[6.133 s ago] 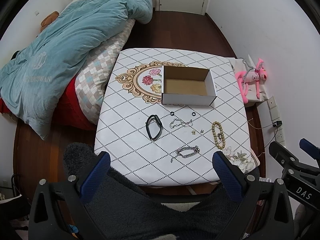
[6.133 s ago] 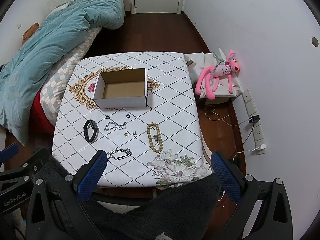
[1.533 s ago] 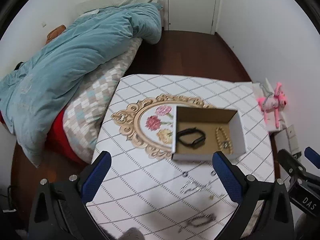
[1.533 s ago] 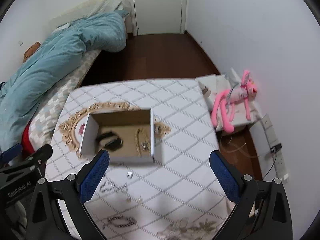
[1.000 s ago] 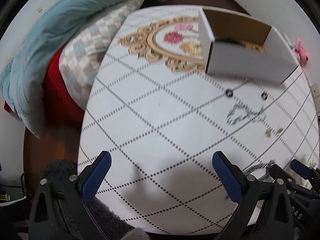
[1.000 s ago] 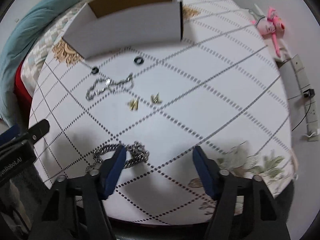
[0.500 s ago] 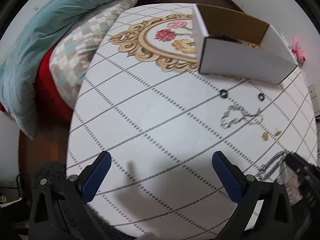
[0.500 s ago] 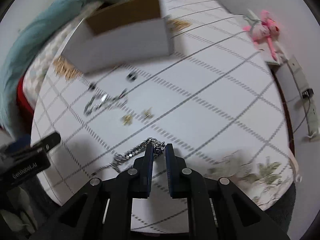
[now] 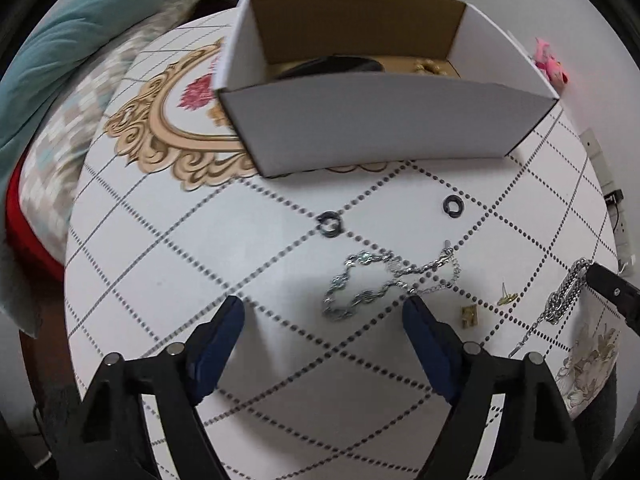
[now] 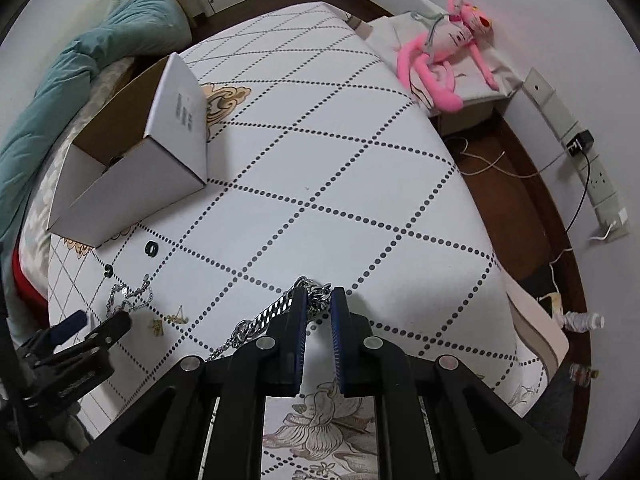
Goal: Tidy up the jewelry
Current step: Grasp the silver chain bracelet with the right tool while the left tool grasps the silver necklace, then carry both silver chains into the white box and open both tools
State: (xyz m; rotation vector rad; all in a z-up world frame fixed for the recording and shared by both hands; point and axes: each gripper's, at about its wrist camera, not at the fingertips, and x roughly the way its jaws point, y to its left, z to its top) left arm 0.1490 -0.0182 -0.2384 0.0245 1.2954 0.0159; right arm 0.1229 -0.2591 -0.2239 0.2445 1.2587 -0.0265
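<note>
A thin silver chain [image 9: 376, 284] lies on the white tablecloth [image 9: 200, 264] just ahead of my left gripper [image 9: 322, 308]. Its jaws are closing and the pads do not touch the chain. My right gripper [image 10: 319, 294] is shut on a heavy silver link bracelet [image 10: 272, 312], which hangs down to the left; the bracelet [image 9: 564, 296] also shows at the right edge of the left wrist view. Two black rings [image 9: 330, 224] [image 9: 453, 203] and two small gold earrings [image 9: 469, 315] [image 9: 507, 298] lie near. The white cardboard box [image 9: 380, 120] behind holds a black band [image 9: 332, 66] and a bead bracelet [image 9: 432, 67].
A bed with a teal quilt [image 9: 60, 40] stands along the table's left side. A pink plush toy [image 10: 444, 52] lies on a low stand past the far right corner. A power strip [image 10: 592, 168] and cables run along the right wall.
My left gripper has come lower and closer to the thin chain, and its jaws have narrowed. My right gripper has shut on the link bracelet and carried it to the right.
</note>
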